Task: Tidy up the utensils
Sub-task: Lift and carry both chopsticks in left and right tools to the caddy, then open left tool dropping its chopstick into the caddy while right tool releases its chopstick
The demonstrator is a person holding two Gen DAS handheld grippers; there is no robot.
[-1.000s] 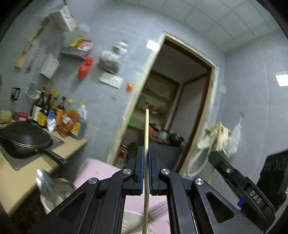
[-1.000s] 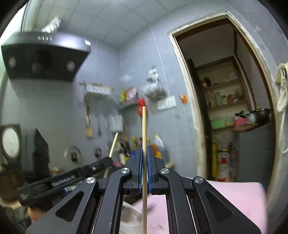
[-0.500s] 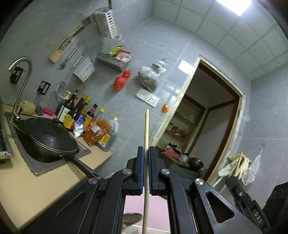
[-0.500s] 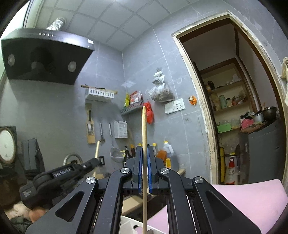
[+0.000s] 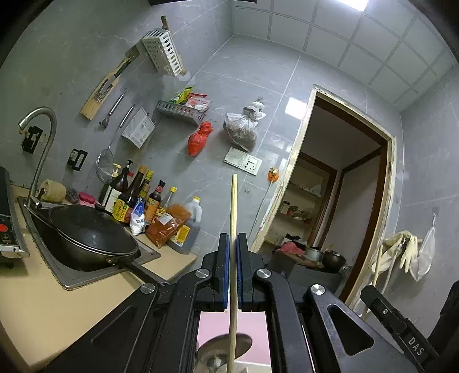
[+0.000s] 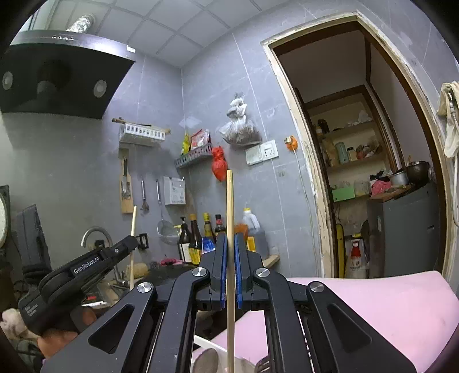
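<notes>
Evenly, softly lit, somewhat dim and cool in tone. Brightest at a ceiling light panel [image 5: 352, 3] in the top right of the left wrist view, with its pale glare mirrored on the glossy grey wall tiles [image 5: 295, 106] beside the doorway [image 5: 348, 183]. Darker through that doorway in both views. Soft shadows only, no hard edges. Strong fisheye bending: doorway frame and tile lines bowed, black vignette in every corner. Sharp on the far wall and bottles [image 6: 198, 238]; blurred at the very bottom edge, close to the lens, around a metal spoon [image 5: 223, 348]. No motion blur.
</notes>
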